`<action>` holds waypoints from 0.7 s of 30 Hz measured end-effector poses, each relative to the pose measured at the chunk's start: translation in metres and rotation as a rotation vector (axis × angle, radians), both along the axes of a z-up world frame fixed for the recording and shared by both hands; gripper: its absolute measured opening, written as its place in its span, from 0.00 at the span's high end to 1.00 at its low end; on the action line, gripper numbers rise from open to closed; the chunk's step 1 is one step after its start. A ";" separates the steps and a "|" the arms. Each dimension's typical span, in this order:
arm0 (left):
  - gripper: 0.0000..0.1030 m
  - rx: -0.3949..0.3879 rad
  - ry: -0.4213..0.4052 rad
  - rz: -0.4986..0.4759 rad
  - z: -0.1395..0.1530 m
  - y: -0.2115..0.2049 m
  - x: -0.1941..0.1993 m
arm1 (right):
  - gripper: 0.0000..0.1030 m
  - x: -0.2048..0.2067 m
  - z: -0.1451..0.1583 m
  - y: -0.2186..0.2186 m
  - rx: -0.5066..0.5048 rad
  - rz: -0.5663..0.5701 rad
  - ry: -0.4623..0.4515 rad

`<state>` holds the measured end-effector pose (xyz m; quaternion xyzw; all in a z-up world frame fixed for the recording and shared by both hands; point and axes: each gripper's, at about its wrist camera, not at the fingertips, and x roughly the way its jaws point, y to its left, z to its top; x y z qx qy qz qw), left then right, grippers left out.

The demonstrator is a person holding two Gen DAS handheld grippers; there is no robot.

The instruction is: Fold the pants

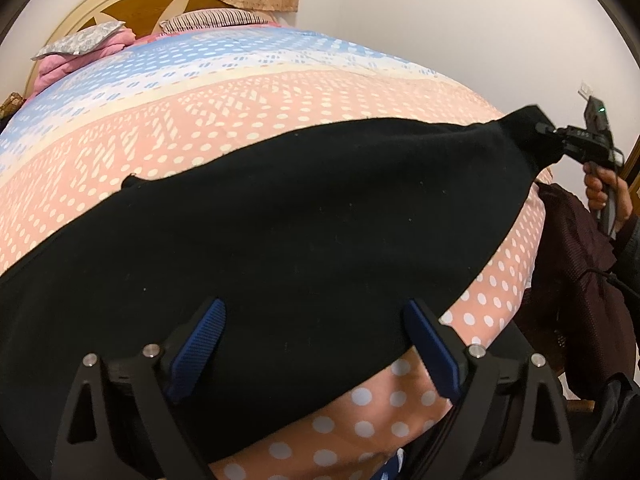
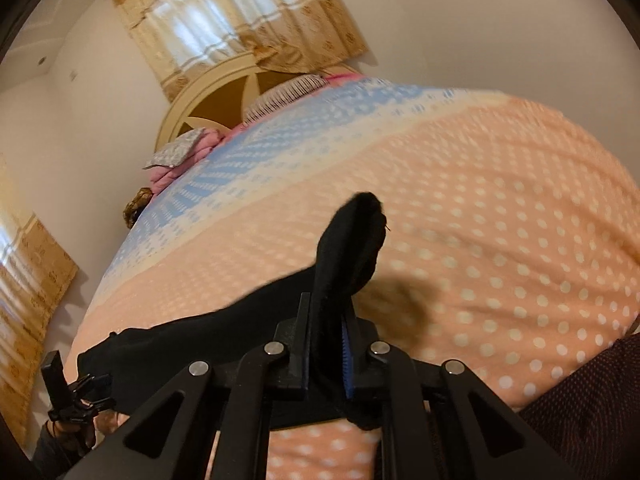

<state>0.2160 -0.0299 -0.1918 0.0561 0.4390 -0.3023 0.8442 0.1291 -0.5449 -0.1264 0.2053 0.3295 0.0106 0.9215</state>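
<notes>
1. Left wrist view: black pants [image 1: 280, 216] stretch across a bed [image 1: 248, 92] covered in a pink and blue dotted quilt. The left tool [image 1: 316, 344] hovers at the near edge of the cloth, its blue pads [image 1: 200, 350] spread wide apart with fabric lying between them but unpinched. At far right, the right tool [image 1: 548, 134], held in a hand [image 1: 608, 192], pinches one end of the pants and lifts it off the quilt, likely to carry that end over for a fold. The garment's long axis runs from lower left to upper right, rising toward the raised end. A dark maroon garment [image 1: 572, 248] lies beside the bed at right.

2. Right wrist view: the right tool [image 2: 326, 344] is clamped on a bunched end of the pants [image 2: 348, 240], which pokes up past the closed fingers. The rest of the cloth trails left and down over the bed [image 2: 500, 220] toward the left tool [image 2: 86, 394], seen small at the lower left edge; its state cannot be told from here. The held end points toward the headboard [image 2: 224, 108], suggesting a lengthwise fold is underway.
</notes>
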 end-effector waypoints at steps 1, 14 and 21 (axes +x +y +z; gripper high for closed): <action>0.09 -0.002 0.000 0.001 0.000 0.000 -0.001 | 0.89 -0.002 0.005 0.005 0.001 0.009 -0.010; 0.09 -0.056 0.010 0.026 0.004 0.017 -0.011 | 0.89 -0.009 0.053 0.132 -0.110 0.179 -0.070; 0.09 -0.097 0.010 0.063 0.008 0.033 -0.012 | 0.89 0.012 0.030 0.216 -0.174 0.316 -0.036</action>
